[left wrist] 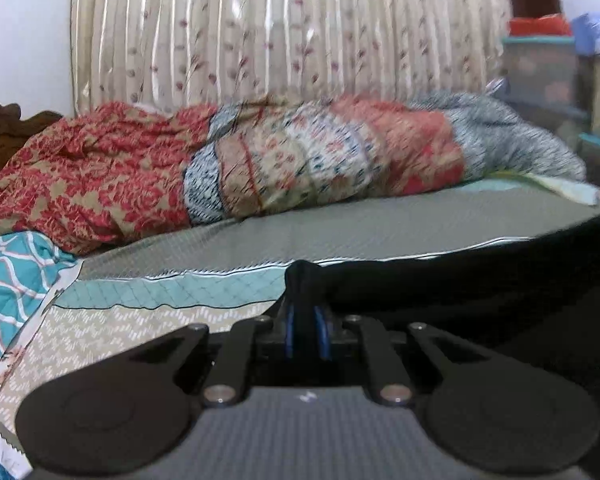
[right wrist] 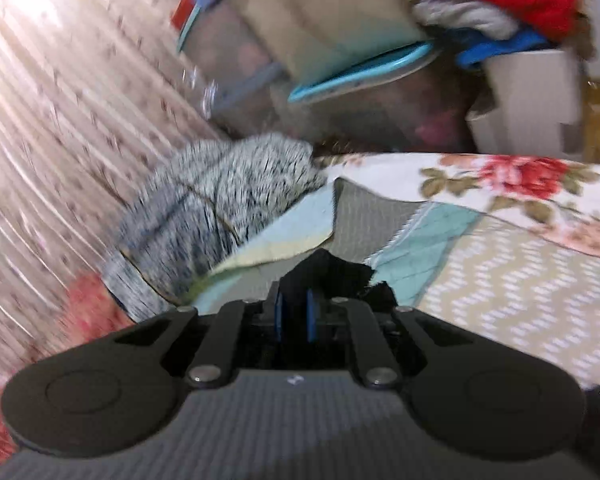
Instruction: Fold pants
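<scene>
Jaws: left gripper (left wrist: 305, 312) clamps black pants (left wrist: 480, 276) | right gripper (right wrist: 296, 300) clamps pants

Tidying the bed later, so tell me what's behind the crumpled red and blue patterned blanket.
Behind the crumpled red and blue patterned blanket hangs a cream pleated floral curtain. A dark carved wooden headboard shows at its left. The curtain's bottom edge is covered.

Rumpled red patterned blanket (left wrist: 100, 176), pleated floral curtain (left wrist: 292, 32), patchwork bedspread (right wrist: 500, 272); stacked storage boxes (right wrist: 340, 12)

Both views are taken low over the bedspread (left wrist: 148, 332), close; the crumpled quilt (left wrist: 260, 164) and curtain (left wrist: 284, 28) are shared.
</scene>
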